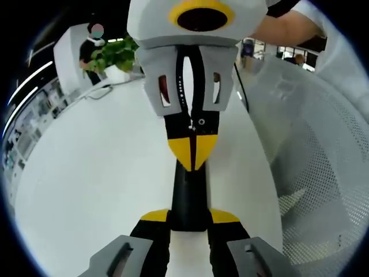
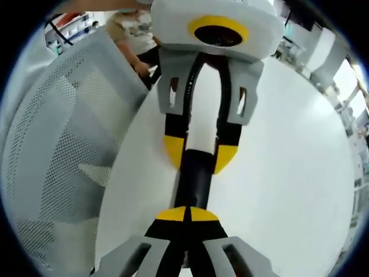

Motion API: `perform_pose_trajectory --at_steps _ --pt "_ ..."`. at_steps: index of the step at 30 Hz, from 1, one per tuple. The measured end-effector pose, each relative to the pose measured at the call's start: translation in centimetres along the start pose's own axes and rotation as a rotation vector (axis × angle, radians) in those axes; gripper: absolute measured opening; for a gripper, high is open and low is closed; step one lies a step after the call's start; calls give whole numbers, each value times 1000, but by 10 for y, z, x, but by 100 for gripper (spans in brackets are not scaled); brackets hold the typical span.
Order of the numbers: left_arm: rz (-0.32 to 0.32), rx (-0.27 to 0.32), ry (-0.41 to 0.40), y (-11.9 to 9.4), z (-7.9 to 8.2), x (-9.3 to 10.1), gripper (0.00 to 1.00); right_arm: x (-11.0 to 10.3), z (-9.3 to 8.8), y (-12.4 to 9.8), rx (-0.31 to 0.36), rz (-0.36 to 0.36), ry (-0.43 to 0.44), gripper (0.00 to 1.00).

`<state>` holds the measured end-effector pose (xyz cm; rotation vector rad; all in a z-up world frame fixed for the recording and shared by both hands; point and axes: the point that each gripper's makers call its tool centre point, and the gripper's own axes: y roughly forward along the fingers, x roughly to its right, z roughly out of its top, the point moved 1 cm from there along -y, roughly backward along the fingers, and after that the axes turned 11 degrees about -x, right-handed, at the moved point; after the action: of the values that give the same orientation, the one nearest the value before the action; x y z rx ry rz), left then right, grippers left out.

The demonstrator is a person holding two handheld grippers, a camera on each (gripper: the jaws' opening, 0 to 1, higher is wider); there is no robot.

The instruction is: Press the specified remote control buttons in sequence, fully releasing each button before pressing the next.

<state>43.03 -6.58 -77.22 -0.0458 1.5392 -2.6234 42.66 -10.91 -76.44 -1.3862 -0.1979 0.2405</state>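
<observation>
surface: glossy white tabletop (image 1: pixel 98 173) | left gripper (image 1: pixel 189 216) clamps slim black remote control (image 1: pixel 188 193) | right gripper (image 2: pixel 187 214) clenched, tips on remote | white mesh chair (image 2: pixel 63 150) left of frame | green leafy plant (image 1: pixel 112 55) upper left

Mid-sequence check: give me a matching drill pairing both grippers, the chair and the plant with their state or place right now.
Things:
1. left gripper
2. right gripper
3. mesh chair
4. plant

States or places:
A. at the far edge of the table
B. jaws together, tips at the remote's end
C. jaws clamped on the remote
D. alongside the table

Pairs: 1-C, 2-B, 3-D, 4-A
</observation>
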Motion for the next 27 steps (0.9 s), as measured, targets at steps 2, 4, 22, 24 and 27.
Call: perform_pose_trajectory --at_steps 2,4,22,24,27 --pt "0 0 0 0 0 0 23 1 0 0 4 7 14 0" --pt "1 1 -1 0 0 0 23 1 0 0 3 6 14 0" --pt "3 -12 -2 0 2 1 23 -1 0 -1 19 -12 13 0" --pt "3 -12 -3 0 2 1 23 -1 0 -1 19 -14 12 0" --pt "3 -12 -3 0 2 1 23 -1 0 -2 20 -19 4 0"
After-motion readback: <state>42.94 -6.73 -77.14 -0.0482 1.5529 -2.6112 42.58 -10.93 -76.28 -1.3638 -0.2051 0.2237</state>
